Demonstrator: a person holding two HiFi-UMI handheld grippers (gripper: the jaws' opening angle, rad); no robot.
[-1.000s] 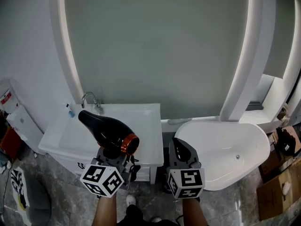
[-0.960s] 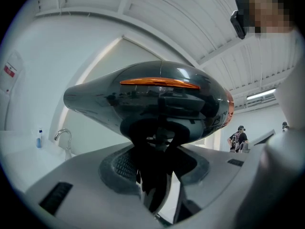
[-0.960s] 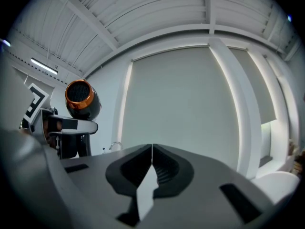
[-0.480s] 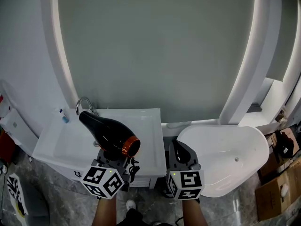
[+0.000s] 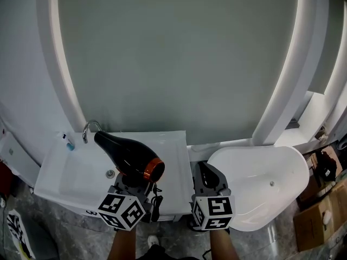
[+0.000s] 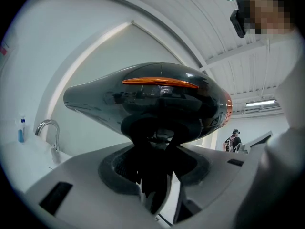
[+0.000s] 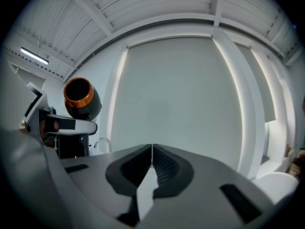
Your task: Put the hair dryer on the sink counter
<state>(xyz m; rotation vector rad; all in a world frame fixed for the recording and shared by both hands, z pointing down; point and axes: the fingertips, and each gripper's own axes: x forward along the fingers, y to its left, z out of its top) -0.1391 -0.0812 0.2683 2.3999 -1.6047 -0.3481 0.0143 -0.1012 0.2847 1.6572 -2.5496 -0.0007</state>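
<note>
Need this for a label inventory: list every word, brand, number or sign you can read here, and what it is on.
No readable text in any view.
Left marker cube and right marker cube: black-and-white square patterns only, no letters.
Hair dryer: no brand mark visible.
Small bottle by the faucet: too small to read.

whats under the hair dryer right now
The glossy black hair dryer with orange ring stands in the left claw, shut on its handle. Below it in the head view lies the white sink counter; the patch behind the dryer is covered.
</note>
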